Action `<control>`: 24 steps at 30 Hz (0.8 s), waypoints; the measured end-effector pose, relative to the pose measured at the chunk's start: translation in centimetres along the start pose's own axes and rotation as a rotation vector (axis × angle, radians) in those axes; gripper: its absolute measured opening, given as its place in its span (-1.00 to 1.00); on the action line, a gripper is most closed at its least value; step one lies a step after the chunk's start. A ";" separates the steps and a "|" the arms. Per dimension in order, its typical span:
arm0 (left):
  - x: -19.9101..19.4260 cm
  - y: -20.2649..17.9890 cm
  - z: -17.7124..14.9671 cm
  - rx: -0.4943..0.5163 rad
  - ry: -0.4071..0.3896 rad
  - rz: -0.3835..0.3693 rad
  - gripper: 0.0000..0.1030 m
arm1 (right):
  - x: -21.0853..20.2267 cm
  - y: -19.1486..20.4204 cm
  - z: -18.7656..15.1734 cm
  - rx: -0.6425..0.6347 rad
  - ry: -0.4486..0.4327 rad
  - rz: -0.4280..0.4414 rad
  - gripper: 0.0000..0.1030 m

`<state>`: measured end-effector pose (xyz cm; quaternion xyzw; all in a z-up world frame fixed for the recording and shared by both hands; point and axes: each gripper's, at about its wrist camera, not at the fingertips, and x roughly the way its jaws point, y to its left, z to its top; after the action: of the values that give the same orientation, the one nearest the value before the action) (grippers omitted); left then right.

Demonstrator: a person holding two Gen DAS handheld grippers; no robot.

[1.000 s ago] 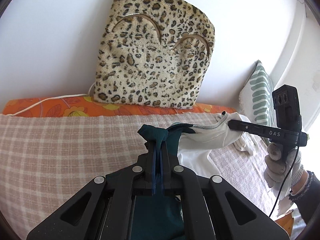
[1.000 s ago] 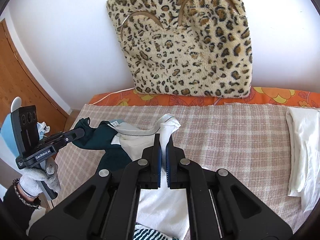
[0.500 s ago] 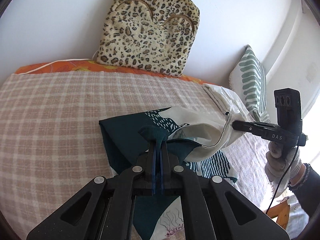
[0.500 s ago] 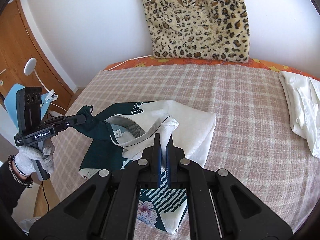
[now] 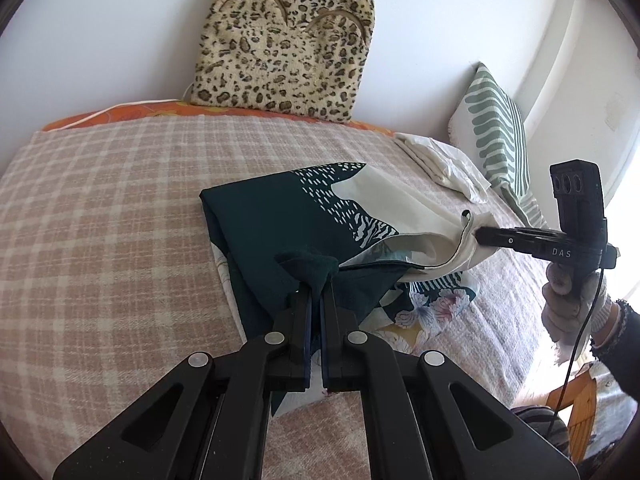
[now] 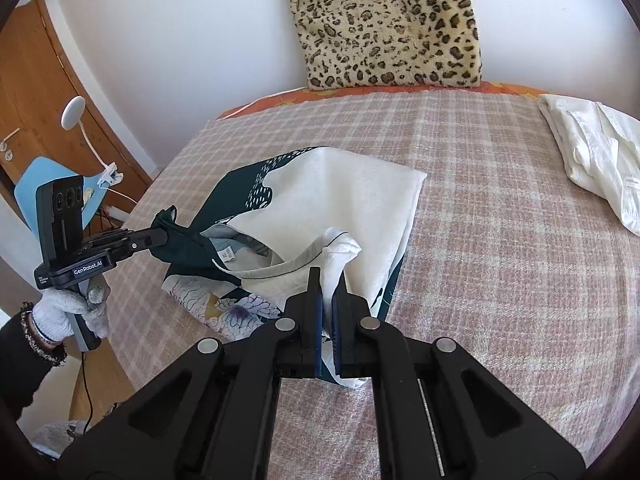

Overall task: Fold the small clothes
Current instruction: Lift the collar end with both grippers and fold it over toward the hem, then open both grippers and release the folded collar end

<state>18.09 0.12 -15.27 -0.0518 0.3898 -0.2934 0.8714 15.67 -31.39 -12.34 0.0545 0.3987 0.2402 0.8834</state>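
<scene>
My left gripper (image 5: 314, 294) is clamped on a dark-green corner of the garment (image 5: 280, 224), and my right gripper (image 6: 326, 280) pinches its white corner, so the neckline edge hangs stretched between them. The rest lies folded on the checked bedspread (image 6: 500, 220) beyond both tips, its long axis running away toward the leopard cushion (image 5: 286, 42).

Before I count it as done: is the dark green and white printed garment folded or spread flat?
Partly folded, not finished: the dark green and white printed garment lies doubled on the checked blanket, its top edge pinched by the left gripper and right gripper.
</scene>
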 end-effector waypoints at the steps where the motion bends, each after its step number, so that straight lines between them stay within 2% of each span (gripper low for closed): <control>1: 0.0 -0.2 -0.4 0.018 0.008 0.002 -0.95 | 0.2 0.2 -0.3 -0.017 0.014 0.000 -0.91; 3: -0.1 -0.5 -1.0 0.052 0.019 0.041 -0.87 | 0.5 0.7 -1.1 -0.060 0.032 -0.035 -0.91; 5: -0.8 -0.6 -1.3 0.064 0.016 0.047 -0.76 | 0.3 1.1 -1.8 -0.102 0.040 -0.050 -0.91; 7: -2.2 -0.5 -1.7 0.079 -0.013 0.034 -0.74 | -0.2 1.4 -2.3 -0.136 0.038 -0.065 -0.86; 9: -3.7 -0.5 -2.1 0.096 -0.039 0.029 -0.68 | -1.1 1.5 -2.9 -0.153 0.031 -0.049 -0.85; 11: -5.0 -0.4 -2.4 0.112 -0.054 0.028 -0.51 | -2.3 1.6 -3.5 -0.157 0.017 -0.023 -0.80; 12: -5.7 -0.4 -2.6 0.121 -0.062 0.020 -0.45 | -2.8 1.6 -3.7 -0.160 0.012 -0.016 -0.73; 15: -6.7 0.0 -2.7 0.116 -0.074 0.028 -0.43 | -3.9 1.4 -3.9 -0.142 -0.008 -0.009 -0.51; 17: -6.6 0.5 -2.4 0.093 -0.078 0.032 -0.31 | -4.4 1.0 -3.7 -0.106 -0.022 -0.004 -0.50; 22: -4.5 0.6 -1.7 0.068 -0.062 0.028 -0.30 | -4.3 1.4 -2.0 -0.068 -0.041 0.008 -0.50; 24: -3.0 -0.3 -1.6 0.086 -0.032 -0.001 -0.30 | -3.7 2.1 -1.2 -0.070 -0.032 0.015 -0.50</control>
<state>15.22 1.80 -14.34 -0.0194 0.3627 -0.3094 0.8788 11.91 -31.40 -10.08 0.0306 0.3753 0.2599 0.8892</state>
